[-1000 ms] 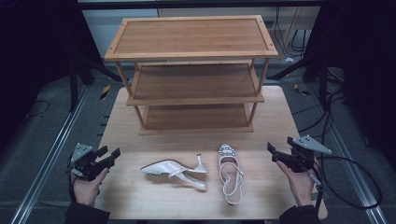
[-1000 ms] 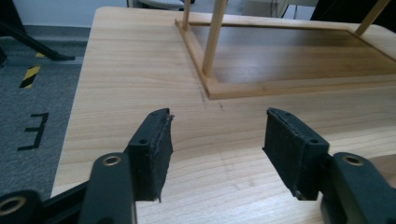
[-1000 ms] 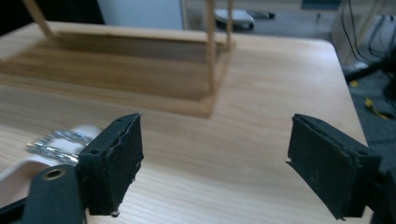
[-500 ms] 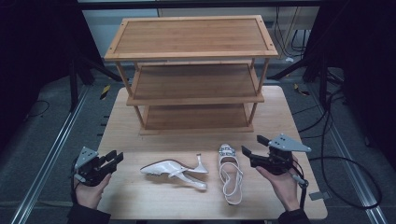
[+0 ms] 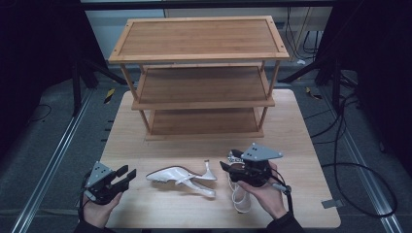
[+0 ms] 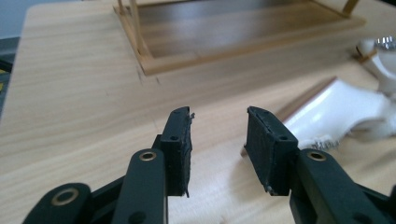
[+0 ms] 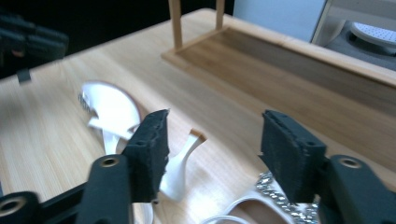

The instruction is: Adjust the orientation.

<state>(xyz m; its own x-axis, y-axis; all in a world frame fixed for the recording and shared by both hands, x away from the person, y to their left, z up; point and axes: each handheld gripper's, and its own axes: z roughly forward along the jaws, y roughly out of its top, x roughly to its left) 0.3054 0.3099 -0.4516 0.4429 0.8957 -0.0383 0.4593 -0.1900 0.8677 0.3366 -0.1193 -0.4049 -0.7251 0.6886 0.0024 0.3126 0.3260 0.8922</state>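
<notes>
Two white heeled sandals lie on the wooden table (image 5: 311,145) in front of the three-tier shoe rack (image 5: 201,82); all three shelves are bare. Judgement: work is at its start, likely placing the shoes on the rack; neither shoe is lifted yet, both placements remain

Tipped sandal (image 5: 182,178) lies on its side mid-table, heel toward the rack. Upright sandal (image 5: 239,194) with a rhinestone strap sits just beside it on the right, toe end toward the rack

Right gripper (image 5: 227,168) hovers over the toe end of the upright sandal. Its jaws have just been closing; in the right gripper view the pads (image 7: 152,149) stand apart above the rhinestone strap, nothing pressed between them. Not a grip yet

Left gripper (image 5: 127,175) rests low near the table's left front, pointing at the tipped sandal, just short of it. Its jaws have just been opening again after a partial close; gap empty, pads (image 6: 180,147) apart

Versus a second ago: right gripper has come in from the table's right edge to above the upright sandal; left gripper has crept slightly inward. Shoes unmoved
</notes>
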